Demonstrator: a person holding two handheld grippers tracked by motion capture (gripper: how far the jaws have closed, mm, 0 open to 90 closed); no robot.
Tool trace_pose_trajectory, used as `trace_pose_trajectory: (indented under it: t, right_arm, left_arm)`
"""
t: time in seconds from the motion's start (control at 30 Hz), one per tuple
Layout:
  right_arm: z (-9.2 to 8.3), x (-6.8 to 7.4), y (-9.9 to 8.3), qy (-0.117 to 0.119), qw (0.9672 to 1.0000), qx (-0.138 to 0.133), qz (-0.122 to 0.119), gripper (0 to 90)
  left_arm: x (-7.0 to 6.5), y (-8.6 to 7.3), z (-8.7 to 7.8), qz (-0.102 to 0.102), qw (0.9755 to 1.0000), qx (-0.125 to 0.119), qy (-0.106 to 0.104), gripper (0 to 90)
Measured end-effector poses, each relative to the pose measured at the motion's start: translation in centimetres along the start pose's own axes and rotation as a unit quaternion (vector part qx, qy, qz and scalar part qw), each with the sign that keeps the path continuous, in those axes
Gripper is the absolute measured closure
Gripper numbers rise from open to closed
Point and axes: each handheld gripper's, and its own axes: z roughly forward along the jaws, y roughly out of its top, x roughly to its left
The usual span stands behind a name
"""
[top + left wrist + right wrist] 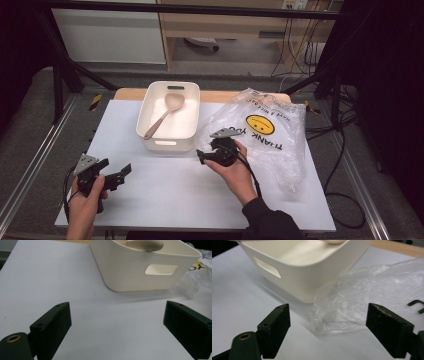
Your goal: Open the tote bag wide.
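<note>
A cream plastic bin [143,112] stands at the middle back of the white table, with a beige spoon [165,112] lying inside it. Right of it lies a crumpled clear plastic bag [272,142] printed with a yellow smiley face. My right gripper [206,150] hovers at the bag's left edge, close to the bin's front right corner. In the right gripper view its jaws [328,315] stand open, and the bag's edge [342,312] lies loose below them, touching neither pad. My left gripper [116,167] rests open at the front left, with bare table between its jaws [117,312].
The bin [130,272] has a handle cut-out in its near wall. A white sheet [175,190] covers the table, with a wooden edge at the back. A metal frame, cables and a floor rail surround the table.
</note>
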Motion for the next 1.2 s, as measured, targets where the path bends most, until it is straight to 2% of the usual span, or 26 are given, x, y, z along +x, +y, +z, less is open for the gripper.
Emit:
trace_pose_trajectory:
  t: [0.07, 0.17, 0.2, 0.23, 0.27, 0.3, 0.4, 0.43, 0.5, 0.57, 0.6, 0.77, 0.9, 0.97, 1.07, 1.2]
  right_arm:
    - [-1.7, -0.9, 0.1, 0.007, 0.9999, -0.012, -0.002, 16.7]
    - [-3.8, -2.7, 0.1, -0.002, 0.9997, -0.026, 0.001, 12.7]
    - [-3.8, -2.7, 0.1, -0.002, 0.9997, -0.026, 0.001, 12.7]
    - [-4.4, -3.4, 0.1, -0.007, 0.9995, -0.031, 0.005, 11.7]
    - [-5.6, -4.8, 0.1, -0.013, 0.9990, -0.042, 0.013, 9.8]
    - [-5.6, -4.8, 0.1, -0.013, 0.9990, -0.042, 0.013, 9.8]
    - [-7.7, -6.9, 0.2, -0.036, 0.9978, -0.052, 0.020, 8.3]
    - [-7.7, -6.9, 0.2, -0.036, 0.9978, -0.052, 0.020, 8.3]
    - [-8.8, -8.0, 0.3, -0.051, 0.9968, -0.059, 0.020, 8.2]
    - [-9.0, -8.3, 0.4, -0.056, 0.9966, -0.058, 0.018, 8.2]
    - [-9.4, -8.9, 0.3, -0.061, 0.9961, -0.060, 0.019, 8.3]
    - [-9.7, -9.8, 0.0, -0.058, 0.9965, -0.059, 0.014, 8.4]
    - [-9.4, -10.5, -0.5, -0.070, 0.9966, -0.040, 0.012, 8.6]
    - [-9.0, -11.2, -0.8, -0.068, 0.9968, -0.036, 0.019, 9.0]
    - [-8.7, -11.4, -1.0, -0.063, 0.9972, -0.034, 0.021, 9.0]
    - [-8.3, -11.5, -1.2, -0.056, 0.9979, -0.031, 0.008, 8.3]
  left_arm:
    - [-0.1, -0.1, 0.0, 0.004, 1.0000, 0.004, -0.003, 7.3]
    - [-0.2, -0.1, 0.1, 0.006, 1.0000, 0.005, -0.004, 7.3]
    - [-0.2, -0.1, 0.1, 0.006, 1.0000, 0.006, -0.005, 7.3]
    - [-0.2, -0.1, 0.2, 0.007, 0.9999, 0.007, -0.004, 7.3]
    - [-0.2, -0.1, 0.2, 0.005, 1.0000, 0.008, -0.003, 7.3]
    - [-0.2, -0.2, 0.2, 0.005, 0.9999, 0.009, 0.000, 7.3]
    - [-0.2, -0.1, 0.3, 0.005, 1.0000, 0.007, -0.002, 7.4]
    - [-0.2, 0.0, 0.3, 0.006, 1.0000, 0.007, -0.003, 7.4]
    - [-0.2, -0.1, 0.4, 0.005, 1.0000, 0.008, -0.004, 7.3]
    - [-0.1, -0.2, 0.3, 0.006, 0.9999, 0.011, -0.004, 7.3]
    - [0.0, -0.2, 0.3, 0.008, 0.9999, 0.011, -0.004, 7.4]
    - [0.1, -0.2, 0.1, 0.002, 1.0000, 0.004, -0.003, 7.3]
    - [0.2, -0.1, 0.1, 0.008, 0.9999, 0.005, -0.006, 7.3]
    - [0.2, 0.0, 0.2, 0.005, 1.0000, 0.001, -0.005, 7.3]
    - [0.1, -0.1, 0.3, 0.007, 1.0000, 0.004, -0.004, 7.3]
    - [-0.2, -0.2, 0.5, 0.016, 0.9998, 0.009, -0.006, 7.3]
